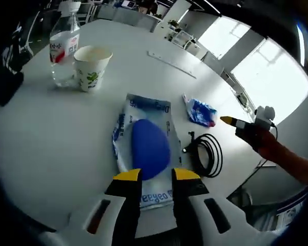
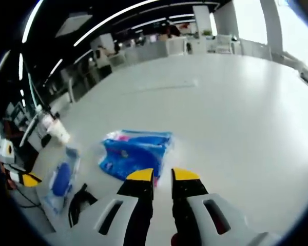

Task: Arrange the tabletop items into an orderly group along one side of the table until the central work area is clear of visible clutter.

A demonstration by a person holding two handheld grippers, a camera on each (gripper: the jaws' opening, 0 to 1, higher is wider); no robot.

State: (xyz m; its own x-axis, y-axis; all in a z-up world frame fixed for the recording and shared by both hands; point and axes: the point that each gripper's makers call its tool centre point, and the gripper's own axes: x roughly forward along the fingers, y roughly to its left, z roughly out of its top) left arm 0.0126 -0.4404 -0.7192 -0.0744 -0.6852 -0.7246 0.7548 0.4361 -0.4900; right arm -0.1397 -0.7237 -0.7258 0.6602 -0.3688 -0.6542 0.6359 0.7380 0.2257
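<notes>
White surface [image 1: 36, 148] is still cluttered, so I judge little done: bottle [image 1: 63, 43] and cup [image 1: 92, 66] stand together, but mask pack [image 1: 143, 146], blue pouch [image 2: 136, 151] and cable [image 1: 208, 154] lie mid-surface. Left gripper [image 1: 156, 175] hovers low over the pack's near end, jaws apart. Right gripper [image 2: 163, 175] is just short of the pouch, jaws slightly apart, gripping nothing.

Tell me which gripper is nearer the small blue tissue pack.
Right. The right gripper is right at the tissue pack, jaws open. The left gripper is over the blue mouse bag, beside the pack.
</notes>
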